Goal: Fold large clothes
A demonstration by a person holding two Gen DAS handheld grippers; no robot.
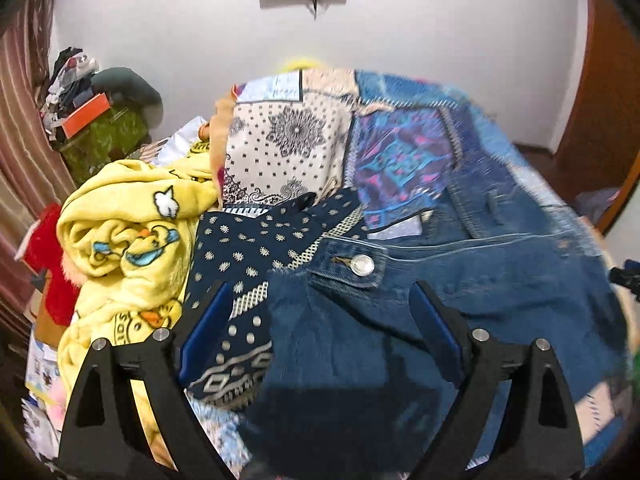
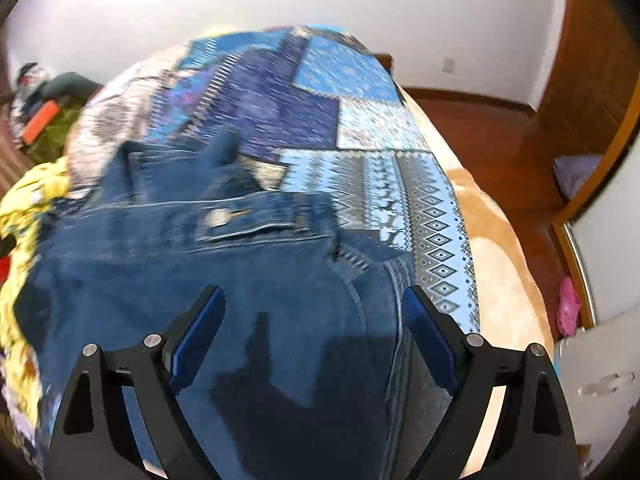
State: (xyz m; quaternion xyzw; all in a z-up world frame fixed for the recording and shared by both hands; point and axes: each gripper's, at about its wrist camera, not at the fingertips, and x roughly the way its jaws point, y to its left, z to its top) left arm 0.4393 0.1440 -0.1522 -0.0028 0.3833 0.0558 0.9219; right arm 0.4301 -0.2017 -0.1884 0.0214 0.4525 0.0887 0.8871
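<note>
A dark blue denim jacket (image 1: 460,292) lies spread on the patchwork bedspread (image 1: 404,152), its cuff with a silver button (image 1: 362,266) near the middle. My left gripper (image 1: 322,300) is open and empty, just above the jacket's frayed edge. The jacket also fills the right wrist view (image 2: 160,280), with the button (image 2: 218,217) ahead. My right gripper (image 2: 312,300) is open and empty, hovering over the denim near its right edge.
A yellow cartoon blanket (image 1: 132,232) is bunched at the left, next to a navy dotted cloth (image 1: 248,248). A cluttered side table (image 1: 92,120) stands by the wall. The bed's tan edge (image 2: 500,280) drops to a wooden floor (image 2: 492,136) on the right.
</note>
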